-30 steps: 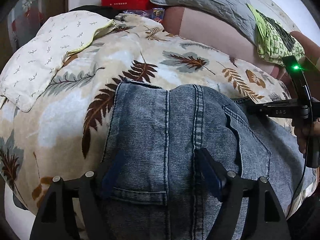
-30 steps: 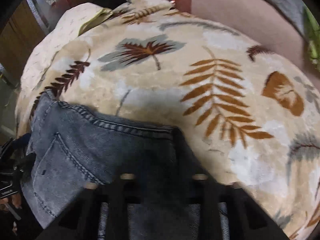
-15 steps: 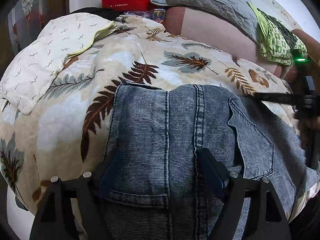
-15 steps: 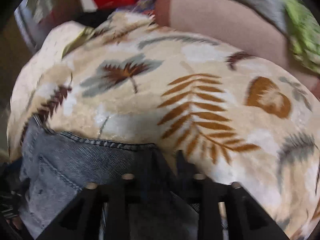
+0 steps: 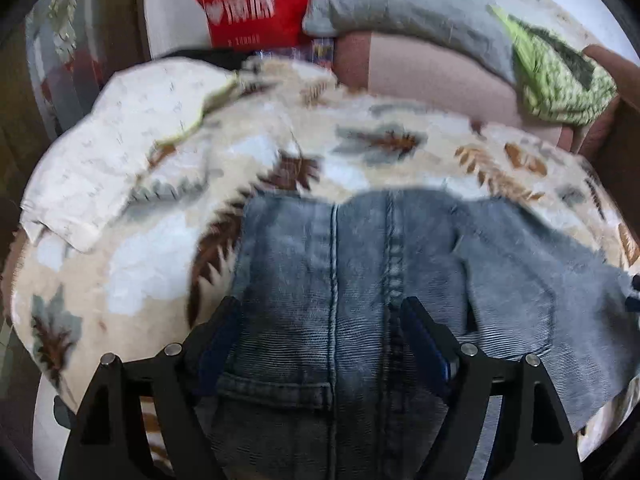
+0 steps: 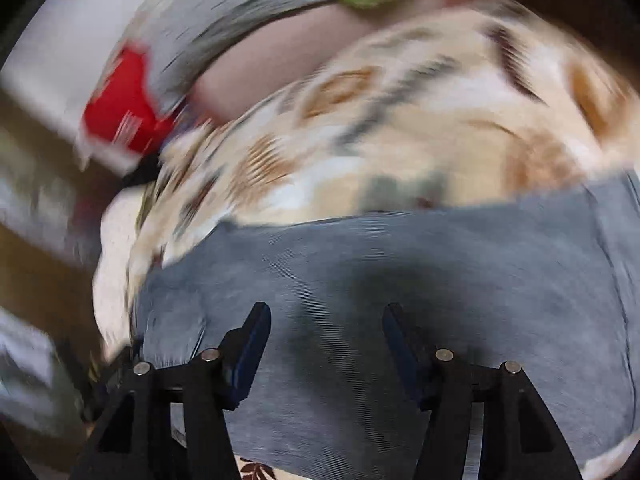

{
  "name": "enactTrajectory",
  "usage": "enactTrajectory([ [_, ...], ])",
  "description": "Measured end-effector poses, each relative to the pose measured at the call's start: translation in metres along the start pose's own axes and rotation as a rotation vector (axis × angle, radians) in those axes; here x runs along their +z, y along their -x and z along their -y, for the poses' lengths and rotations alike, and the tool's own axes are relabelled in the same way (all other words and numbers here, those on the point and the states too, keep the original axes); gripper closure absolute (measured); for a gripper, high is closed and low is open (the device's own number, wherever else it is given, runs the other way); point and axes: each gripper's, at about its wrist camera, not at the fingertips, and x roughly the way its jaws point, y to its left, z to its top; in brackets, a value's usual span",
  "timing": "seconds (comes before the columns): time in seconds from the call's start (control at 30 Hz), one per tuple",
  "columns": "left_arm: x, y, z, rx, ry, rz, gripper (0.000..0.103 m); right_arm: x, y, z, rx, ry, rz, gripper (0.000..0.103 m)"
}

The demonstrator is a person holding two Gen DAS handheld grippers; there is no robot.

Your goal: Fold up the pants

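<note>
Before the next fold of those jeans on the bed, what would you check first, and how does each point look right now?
1. Jeans lie flat on the leaf-print blanket: ok.
2. Left gripper open, denim below it, not pinched: ok.
3. Right gripper free of cloth: ok; its jaws are opening, with denim under them but none between the pads.
4. Right view sharp enough to aim: not ok, it is heavily blurred.
5. Blanket beyond the jeans free for a fold: ok; the white pillow and green cloth lie well away.
6. Legs lined up evenly: cannot tell.
</note>
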Motion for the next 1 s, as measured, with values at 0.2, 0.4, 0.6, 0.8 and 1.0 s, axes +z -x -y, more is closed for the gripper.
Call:
enactTrajectory([
  [0.2,-0.013,-0.004,0.033,0.012,-0.142,-0.051,0.020,0.015,-0.010,0.048,0.070,-0.132,-0.043,0.041],
  [0.4,-0.016,-0.023,0.016,-0.009,-0.045,-0.088,0.008,0.045,-0.004,0.075,-0.043,-0.161,0.043,0.034],
  [0.6,-0.016,-0.023,0.013,-0.025,-0.028,-0.083,0.008,0.025,0.068,0.075,0.057,-0.200,0.169,0.038],
  [0.8,-0.015,-0.019,0.009,-0.047,0.009,-0.086,0.008,-0.047,0.135,0.119,0.050,-0.426,0.184,0.038],
  [1.0,-0.014,-0.017,0.005,-0.058,0.029,-0.087,0.008,-0.079,0.123,0.168,0.029,-0.623,0.147,0.038],
])
